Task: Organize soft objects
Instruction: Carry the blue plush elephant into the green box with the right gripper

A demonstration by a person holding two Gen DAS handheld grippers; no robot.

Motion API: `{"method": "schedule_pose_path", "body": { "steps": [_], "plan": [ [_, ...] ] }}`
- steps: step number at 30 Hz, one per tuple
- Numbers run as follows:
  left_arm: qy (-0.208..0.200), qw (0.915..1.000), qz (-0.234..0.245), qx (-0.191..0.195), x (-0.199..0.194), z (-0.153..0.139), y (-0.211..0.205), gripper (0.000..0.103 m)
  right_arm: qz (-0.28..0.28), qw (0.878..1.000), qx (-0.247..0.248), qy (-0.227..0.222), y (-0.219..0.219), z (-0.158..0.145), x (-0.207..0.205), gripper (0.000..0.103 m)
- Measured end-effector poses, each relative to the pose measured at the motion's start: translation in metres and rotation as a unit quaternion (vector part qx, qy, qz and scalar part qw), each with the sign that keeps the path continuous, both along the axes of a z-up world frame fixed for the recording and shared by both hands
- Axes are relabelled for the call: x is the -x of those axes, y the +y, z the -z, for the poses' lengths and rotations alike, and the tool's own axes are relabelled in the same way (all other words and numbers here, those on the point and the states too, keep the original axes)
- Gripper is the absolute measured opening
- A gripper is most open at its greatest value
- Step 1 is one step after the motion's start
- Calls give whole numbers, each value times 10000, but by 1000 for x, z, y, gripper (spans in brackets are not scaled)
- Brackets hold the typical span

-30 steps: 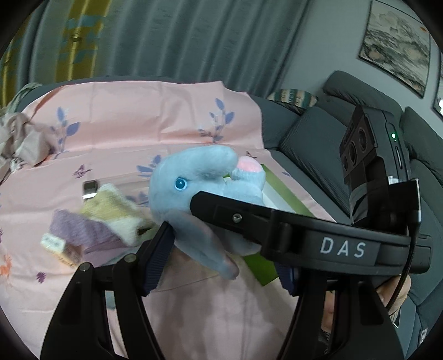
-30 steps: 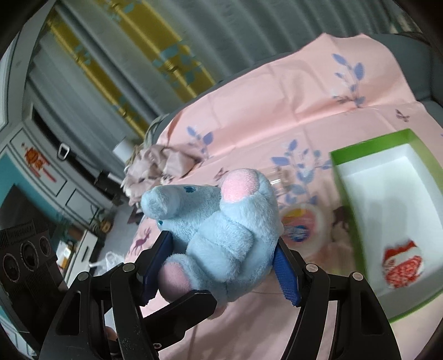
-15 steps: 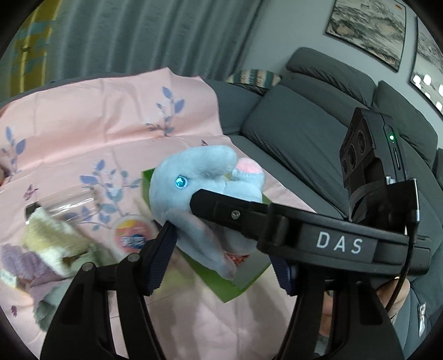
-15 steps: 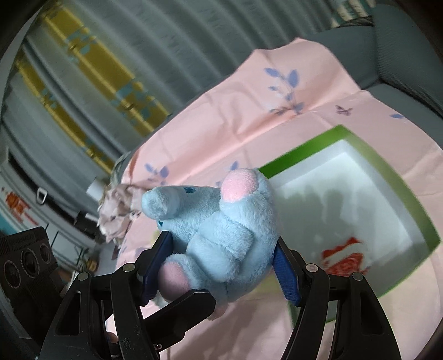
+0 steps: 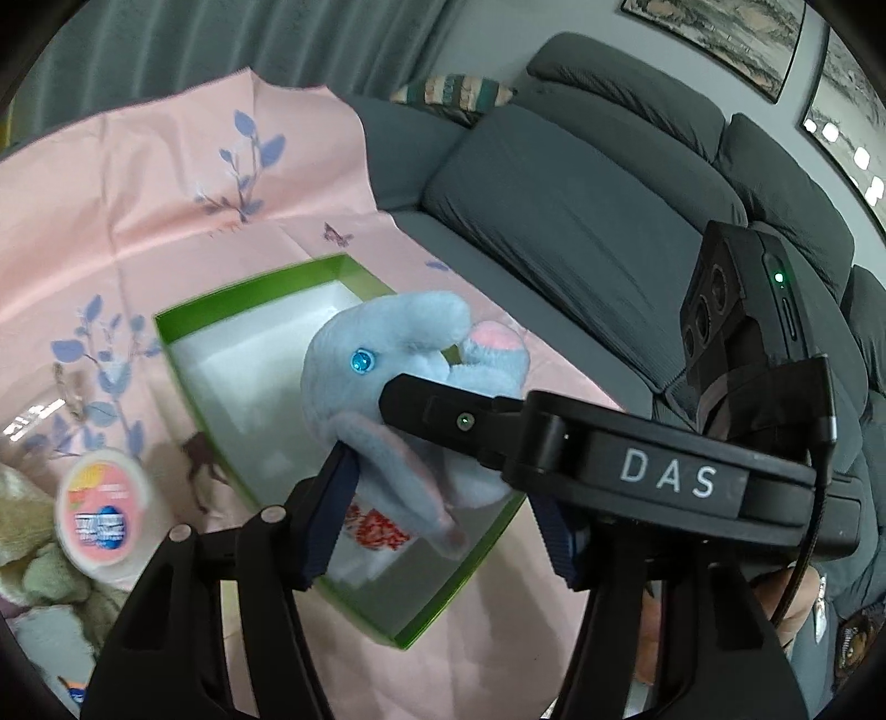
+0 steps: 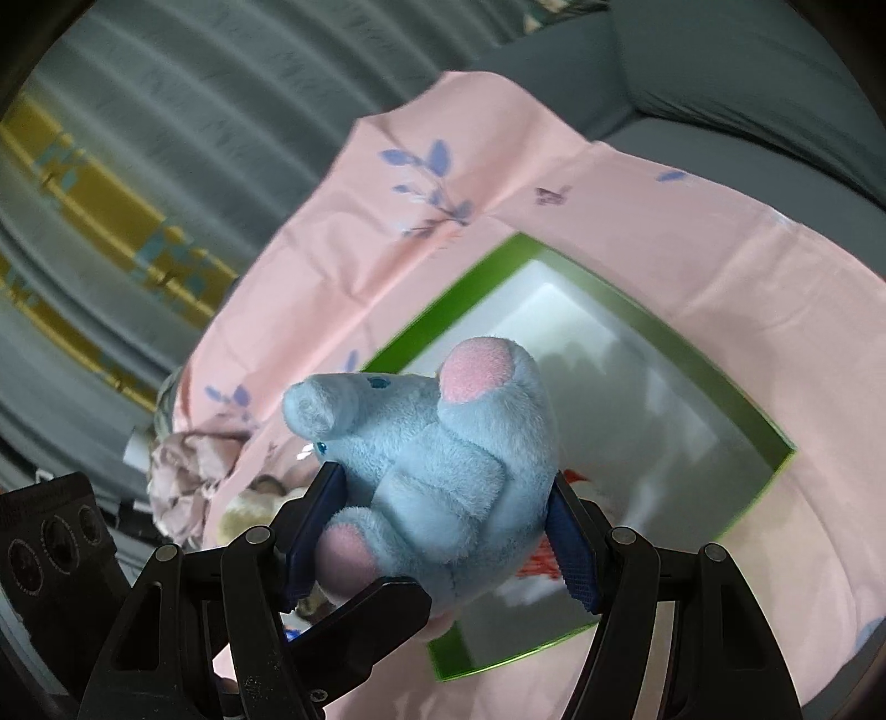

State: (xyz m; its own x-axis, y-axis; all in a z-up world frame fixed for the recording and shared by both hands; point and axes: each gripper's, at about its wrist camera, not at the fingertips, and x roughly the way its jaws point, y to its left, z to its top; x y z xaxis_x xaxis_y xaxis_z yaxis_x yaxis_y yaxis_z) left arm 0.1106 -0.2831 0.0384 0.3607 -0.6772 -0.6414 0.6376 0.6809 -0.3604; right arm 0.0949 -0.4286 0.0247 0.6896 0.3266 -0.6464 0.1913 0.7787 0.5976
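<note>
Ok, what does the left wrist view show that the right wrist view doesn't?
Left wrist only: the wall pictures and a round pink-lidded tub. Right wrist only: the curtain's yellow pattern and a crumpled cloth heap. Both: the blue plush elephant in front of the green box on the pink sheet.

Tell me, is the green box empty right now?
No, in the right wrist view a red-and-white item lies on the white floor of the green box, partly hidden behind the blue plush elephant.
</note>
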Motion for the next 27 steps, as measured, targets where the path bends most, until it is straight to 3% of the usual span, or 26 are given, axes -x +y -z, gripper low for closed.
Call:
{"method": "schedule_pose_path", "body": {
  "steps": [7, 19, 23, 27],
  "plan": [
    [36, 9998, 148, -138, -2, 17, -20, 53, 277, 9982, 285, 456, -10, 16, -5, 71],
    [531, 9983, 197, -111, -13, 44, -31, 53, 722, 9915, 536, 943, -24, 34, -10, 72],
    [549, 9983, 166, -53, -12, 44, -31, 55, 781, 9907, 679, 885, -21, 30, -9, 72],
    [637, 9979, 33, -71, -10, 44, -28, 66, 851, 9886, 920, 832, -18, 23, -7, 75]
  ]
}}
